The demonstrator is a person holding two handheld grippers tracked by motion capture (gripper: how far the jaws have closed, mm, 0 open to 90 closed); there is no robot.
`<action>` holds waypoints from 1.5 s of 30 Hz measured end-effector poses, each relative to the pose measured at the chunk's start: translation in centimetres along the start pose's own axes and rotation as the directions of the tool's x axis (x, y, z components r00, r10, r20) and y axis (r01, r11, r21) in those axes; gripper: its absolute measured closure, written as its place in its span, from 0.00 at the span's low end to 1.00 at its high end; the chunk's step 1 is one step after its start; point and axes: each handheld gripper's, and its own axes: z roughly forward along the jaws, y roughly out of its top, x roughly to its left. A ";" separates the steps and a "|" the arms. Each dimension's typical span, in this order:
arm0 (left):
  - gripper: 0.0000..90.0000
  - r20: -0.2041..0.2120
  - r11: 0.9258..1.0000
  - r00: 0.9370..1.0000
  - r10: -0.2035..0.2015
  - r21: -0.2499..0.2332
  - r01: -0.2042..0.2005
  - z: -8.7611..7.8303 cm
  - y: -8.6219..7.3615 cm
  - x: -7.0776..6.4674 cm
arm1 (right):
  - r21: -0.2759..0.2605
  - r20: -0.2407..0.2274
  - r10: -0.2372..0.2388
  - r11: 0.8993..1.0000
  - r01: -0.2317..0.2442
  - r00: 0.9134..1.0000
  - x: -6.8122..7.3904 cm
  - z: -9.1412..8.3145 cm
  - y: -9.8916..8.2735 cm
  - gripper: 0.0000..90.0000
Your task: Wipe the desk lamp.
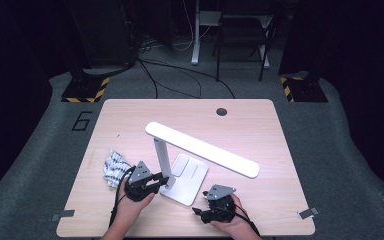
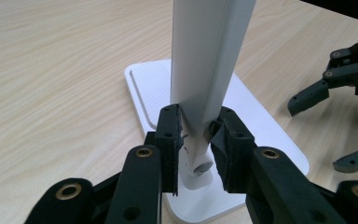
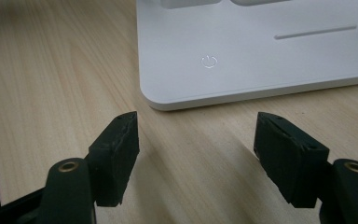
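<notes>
Left gripper [image 2: 196, 140] clamped on the desk lamp's upright post [image 2: 208, 70], low near its hinge.
The lamp's white base [image 3: 261, 56] sits on the wooden table [image 1: 260, 125]; the right gripper [image 3: 196, 154], jaws wide and empty, hovers just short of the base's corner by the power button [image 3: 209, 61].

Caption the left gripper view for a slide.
Left gripper shut on the white desk lamp's post just above its base, on a wooden table.
</notes>
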 end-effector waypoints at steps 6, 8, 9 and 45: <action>0.84 0.030 1.000 1.000 0.001 -0.010 -0.001 1.0 0.5 0.6 | -0.010 0.019 0.011 1.000 -0.011 1.000 -0.3 -0.1 0.0 0.34; 0.84 0.043 1.000 0.999 -0.002 -0.002 0.002 1.0 0.5 0.7 | -0.005 0.012 0.021 1.000 -0.021 1.000 -0.3 -0.2 0.0 0.34; 0.84 0.054 1.000 0.999 0.010 0.000 -0.010 1.1 0.6 1.1 | -0.012 0.027 0.027 1.000 -0.027 0.999 -0.4 -0.3 0.0 0.34; 0.67 -0.100 0.999 0.994 -0.034 -0.007 0.034 2.3 1.7 3.4 | -0.043 0.102 0.123 0.992 -0.119 0.987 -2.7 0.0 1.3 0.31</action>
